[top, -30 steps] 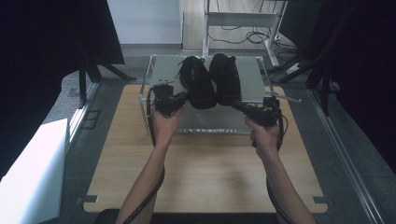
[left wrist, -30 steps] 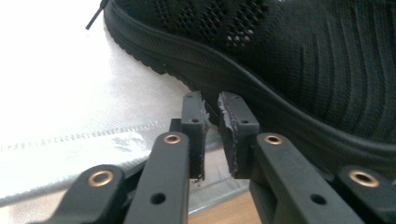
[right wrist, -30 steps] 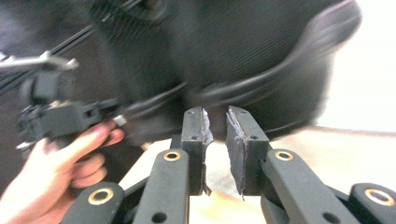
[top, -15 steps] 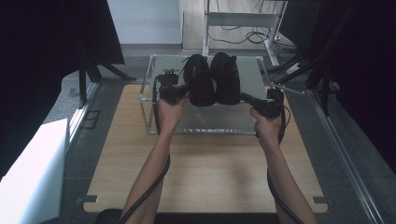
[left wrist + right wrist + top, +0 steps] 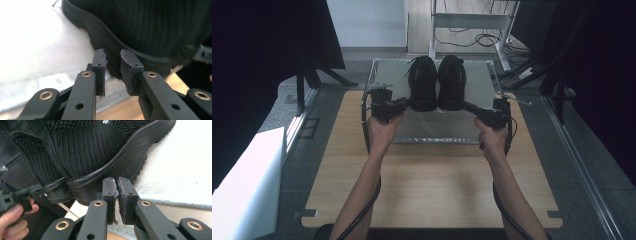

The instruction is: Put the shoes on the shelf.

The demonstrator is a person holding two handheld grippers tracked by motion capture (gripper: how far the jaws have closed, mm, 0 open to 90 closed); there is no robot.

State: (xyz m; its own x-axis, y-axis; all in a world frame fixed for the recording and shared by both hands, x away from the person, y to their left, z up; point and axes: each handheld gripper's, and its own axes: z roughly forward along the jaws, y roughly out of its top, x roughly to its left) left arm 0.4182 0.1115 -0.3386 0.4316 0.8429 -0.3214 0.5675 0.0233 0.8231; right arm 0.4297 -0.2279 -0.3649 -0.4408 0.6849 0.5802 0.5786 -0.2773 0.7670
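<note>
Your left tool [image 5: 113, 62], jaws slightly apart and just opening, sits at the left shoe's [image 5: 422, 82] heel, gripping nothing. Your right tool [image 5: 117, 187], jaws together and empty, sits at the right shoe's [image 5: 452, 81] heel.

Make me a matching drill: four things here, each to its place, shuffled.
1. pair of black knit shoes
2. grey metal tray
3. light wooden tabletop
4. white block

A. nearest the person, under the forearms
B. far left, off the table
C. side by side on the tray
D. at the table's far end, under the shoes

Pairs: 1-C, 2-D, 3-A, 4-B
</note>
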